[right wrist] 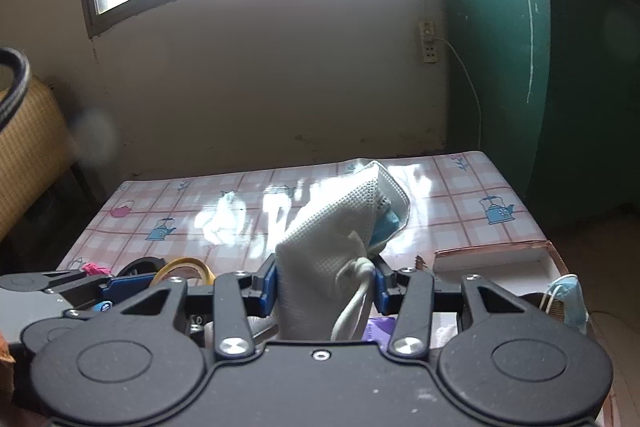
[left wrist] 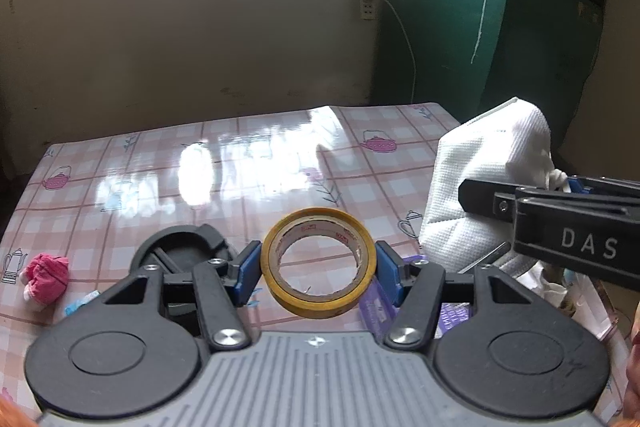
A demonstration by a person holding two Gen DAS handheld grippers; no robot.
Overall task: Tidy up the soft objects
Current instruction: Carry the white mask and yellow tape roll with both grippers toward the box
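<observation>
While both loads are carried: transport step is judged in hand.
Left gripper (left wrist: 319,267): jaws clamped on tape roll (left wrist: 319,263).
Right gripper (right wrist: 322,285): jaws clamped on white mask (right wrist: 328,243).
Next: placement in box (right wrist: 496,255) required.

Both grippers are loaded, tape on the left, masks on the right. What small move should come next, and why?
Probably carry the right gripper toward the open cardboard box at its right. It is shut on the white face masks, and another blue mask already hangs on that box's edge. The left gripper can wait with its tape roll.
</observation>
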